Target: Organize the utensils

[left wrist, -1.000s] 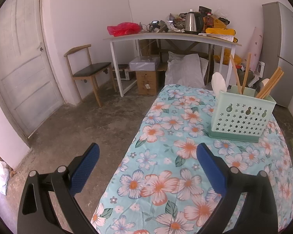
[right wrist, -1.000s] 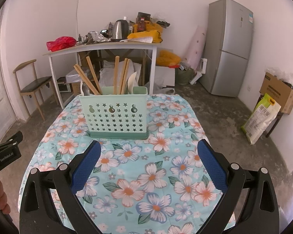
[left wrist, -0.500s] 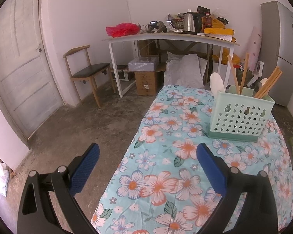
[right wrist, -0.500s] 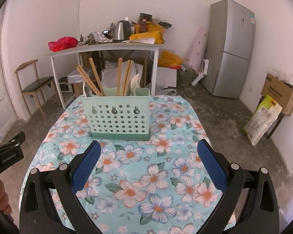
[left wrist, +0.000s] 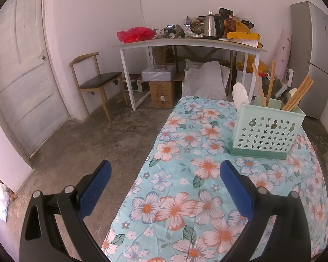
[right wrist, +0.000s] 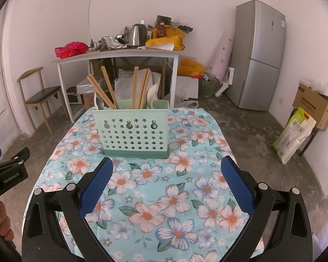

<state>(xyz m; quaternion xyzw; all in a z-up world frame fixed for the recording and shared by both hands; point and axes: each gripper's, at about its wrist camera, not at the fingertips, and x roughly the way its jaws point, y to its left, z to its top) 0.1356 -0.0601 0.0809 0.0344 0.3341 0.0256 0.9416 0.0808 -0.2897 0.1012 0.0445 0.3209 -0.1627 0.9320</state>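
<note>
Right gripper [right wrist: 166, 181] jaws spread wide, empty, over the floral-cloth bench [right wrist: 175, 200], w/ bare cloth between it and the green caddy [right wrist: 132, 134]. Left gripper [left wrist: 165, 184] also spread, empty, hanging at the bench's left edge [left wrist: 142, 174], half over concrete floor [left wrist: 94, 139]. Caddy stands upright toward the far end, holding chopsticks [right wrist: 136, 87] and white spoons [right wrist: 151, 95]. Behind: cluttered white desk [right wrist: 120, 55], chair [left wrist: 96, 80], fridge [right wrist: 259, 54], door [left wrist: 21, 69].
</note>
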